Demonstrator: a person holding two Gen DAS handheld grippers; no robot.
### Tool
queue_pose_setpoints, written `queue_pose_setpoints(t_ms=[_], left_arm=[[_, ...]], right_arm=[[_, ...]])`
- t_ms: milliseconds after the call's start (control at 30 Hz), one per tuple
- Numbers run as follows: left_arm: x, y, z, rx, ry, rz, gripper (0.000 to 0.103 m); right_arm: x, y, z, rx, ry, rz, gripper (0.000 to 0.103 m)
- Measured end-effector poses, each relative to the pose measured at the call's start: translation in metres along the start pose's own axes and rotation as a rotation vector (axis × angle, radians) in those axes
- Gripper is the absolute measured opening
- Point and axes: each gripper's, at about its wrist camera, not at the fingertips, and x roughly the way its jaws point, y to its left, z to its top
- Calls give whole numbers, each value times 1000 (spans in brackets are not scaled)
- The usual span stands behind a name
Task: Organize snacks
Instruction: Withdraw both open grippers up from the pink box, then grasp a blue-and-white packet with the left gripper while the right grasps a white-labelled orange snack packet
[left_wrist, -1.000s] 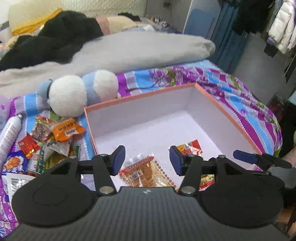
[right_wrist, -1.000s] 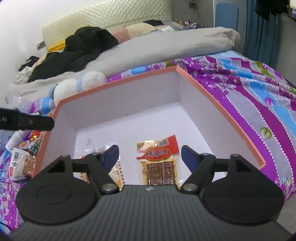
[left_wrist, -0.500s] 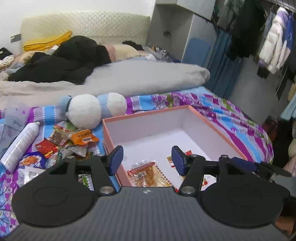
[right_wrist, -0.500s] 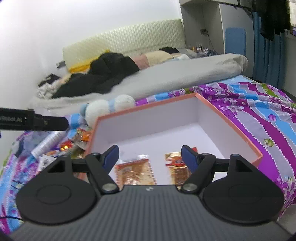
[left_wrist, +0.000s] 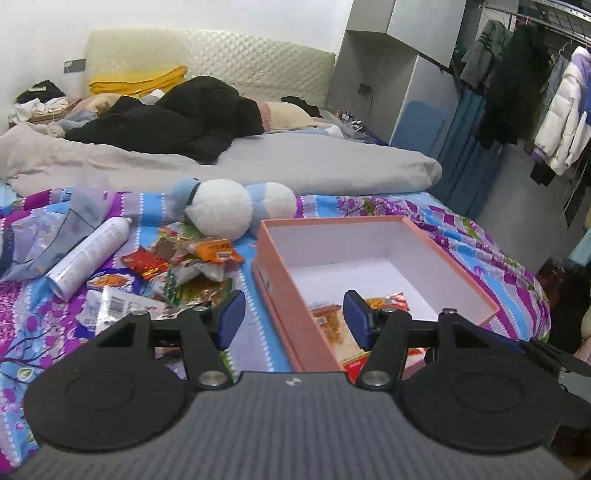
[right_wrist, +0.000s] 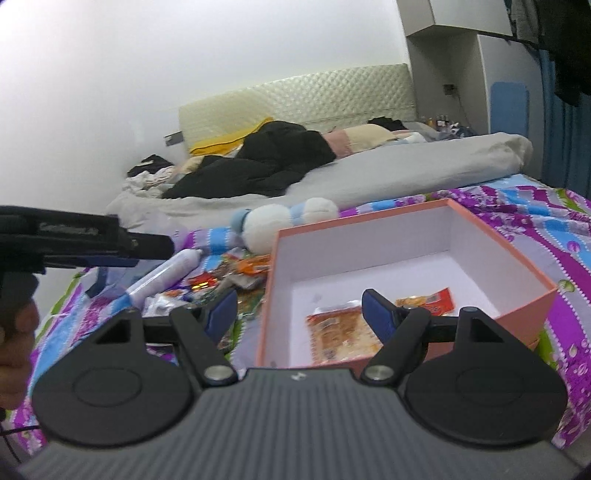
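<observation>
An open orange box (left_wrist: 280, 280) with a white inside sits on the patterned bedspread; it also shows in the right wrist view (right_wrist: 495, 236). Two snack packets lie in it: a clear cracker packet (right_wrist: 341, 330) and a red packet (right_wrist: 436, 299). A pile of loose snack packets (left_wrist: 177, 266) lies left of the box. My left gripper (left_wrist: 293, 317) is open and empty, above the box's near left wall. My right gripper (right_wrist: 299, 314) is open and empty, above the box's near left corner.
A white spray can (left_wrist: 86, 258) and a crumpled plastic bag (left_wrist: 48, 229) lie left of the snacks. A blue-and-white plush toy (left_wrist: 236, 206) rests behind the box. A grey duvet (left_wrist: 295, 162) and dark clothes (left_wrist: 173, 122) cover the bed's far half. The bed edge drops off at right.
Both grippers have pulled back and up out of the box and shifted left. The snack pile and more of the bed have come into view. Both packets stay in the box.
</observation>
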Motion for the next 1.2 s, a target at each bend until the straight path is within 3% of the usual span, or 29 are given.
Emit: queue_pose_setpoints(t_ms=[133,367,767,967,1200], left_arm=[[-11,10,-15,20,1,24,65],[-36,42,-39,-44,9,55,65],[-77,58,-72,-54,-13,78,71],[-71,79,-86,-84,7,110,78],[-37,119,-93,-168,40,174,81]], right_arm=[[-1,14,-8,-1,3,20,76],[-6,41,-22,-24,-6,73,76],[-28,72,-59,-49,74,119,76],[-21,79,-62,-62,85,122,76],[8,102,-59,-111,88,150,76]])
